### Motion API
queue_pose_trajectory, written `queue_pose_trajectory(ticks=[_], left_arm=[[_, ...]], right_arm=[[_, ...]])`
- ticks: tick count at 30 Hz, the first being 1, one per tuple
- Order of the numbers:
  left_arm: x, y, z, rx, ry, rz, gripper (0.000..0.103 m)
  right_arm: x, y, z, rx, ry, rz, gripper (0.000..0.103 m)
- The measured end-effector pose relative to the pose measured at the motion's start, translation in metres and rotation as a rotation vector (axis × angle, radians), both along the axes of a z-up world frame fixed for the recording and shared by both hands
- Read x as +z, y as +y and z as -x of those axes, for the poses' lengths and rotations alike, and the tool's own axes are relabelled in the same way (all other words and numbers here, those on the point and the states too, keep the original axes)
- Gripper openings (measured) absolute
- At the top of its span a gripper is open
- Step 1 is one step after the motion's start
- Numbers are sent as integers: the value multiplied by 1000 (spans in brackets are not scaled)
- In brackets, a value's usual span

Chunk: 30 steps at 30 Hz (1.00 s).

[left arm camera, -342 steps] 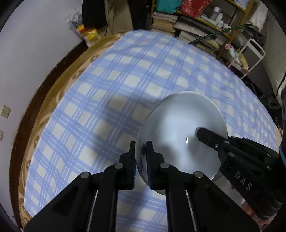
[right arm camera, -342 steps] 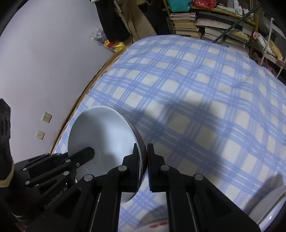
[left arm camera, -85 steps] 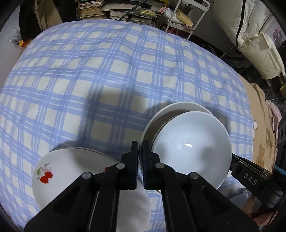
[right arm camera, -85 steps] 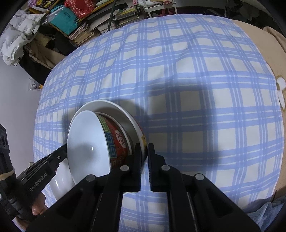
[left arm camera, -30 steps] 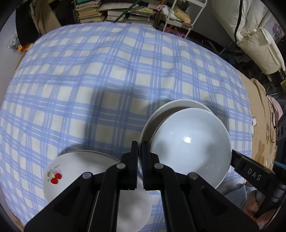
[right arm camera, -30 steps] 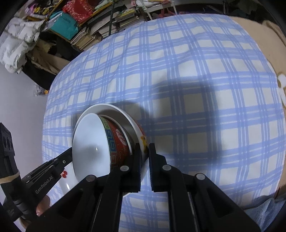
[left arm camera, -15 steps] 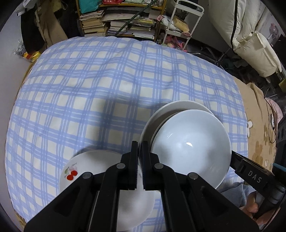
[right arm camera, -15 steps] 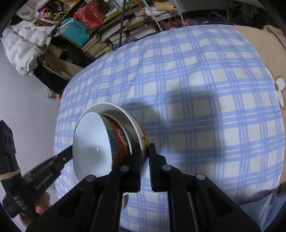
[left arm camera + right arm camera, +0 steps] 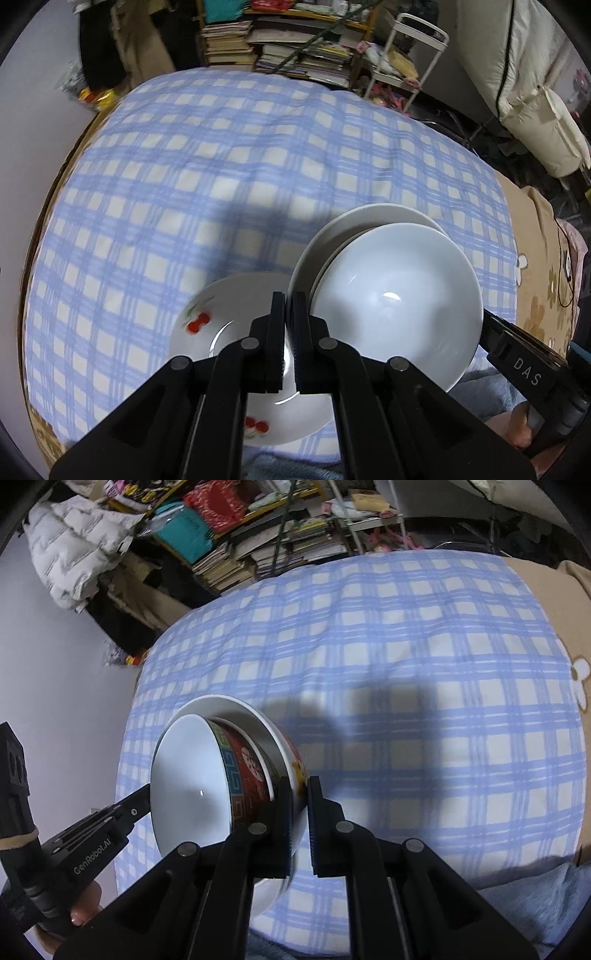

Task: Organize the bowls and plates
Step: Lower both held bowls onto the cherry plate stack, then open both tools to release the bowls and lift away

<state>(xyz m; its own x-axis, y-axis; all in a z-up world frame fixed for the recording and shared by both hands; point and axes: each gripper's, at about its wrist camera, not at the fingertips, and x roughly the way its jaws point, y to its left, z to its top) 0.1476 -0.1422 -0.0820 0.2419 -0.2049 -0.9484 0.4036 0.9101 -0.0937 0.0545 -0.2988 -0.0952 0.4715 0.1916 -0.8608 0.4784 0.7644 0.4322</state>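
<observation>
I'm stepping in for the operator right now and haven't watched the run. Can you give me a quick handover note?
Left tongs: shut on the near-left rim of the white plate.
Right tongs: shut on the opposite rim of that plate.
The bowl, red-patterned outside, sits in the white plate. Both tongs carry the pair above the checked cloth.
The cherry plate lies on the cloth, partly beneath them.
Done: bowl set in plate.
Left: probably setting the pair down, perhaps on the cherry plate.
</observation>
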Motion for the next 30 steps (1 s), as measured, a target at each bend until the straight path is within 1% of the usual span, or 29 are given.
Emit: queue_pose_trajectory(ticks=[3,7,11,14,17,20,23,27,28,30], left_arm=[[-4,25,4,30,16,-3,1],[-18,61,7,89,56,27,1],[-36,77,9,123,78,-7,1],[-53,84,10,131,110,-28,1],[-53,87,11,124,85,-24,2],[-53,89,11,129,69,-38,2],[-52,90,14,126,46,-47,3],[-50,94,21,141,12,-69,9],[-49,94,22,143,1,-76,13],[-44,95,28,140,-35,-88,15]], right_arm=[[-1,19,-1,39,4,5,12],[-11,43,-5,96,21,-8,12],[-28,63,-10,136,52,-7,12],[-41,70,-11,152,78,-20,12],[-49,75,-12,160,81,-6,12],[-51,72,-13,164,57,-53,12],[-53,74,-13,166,29,-55,12],[-49,82,-15,201,10,-12,11],[-48,83,-15,210,10,-2,11],[-38,85,-14,214,-23,25,11]])
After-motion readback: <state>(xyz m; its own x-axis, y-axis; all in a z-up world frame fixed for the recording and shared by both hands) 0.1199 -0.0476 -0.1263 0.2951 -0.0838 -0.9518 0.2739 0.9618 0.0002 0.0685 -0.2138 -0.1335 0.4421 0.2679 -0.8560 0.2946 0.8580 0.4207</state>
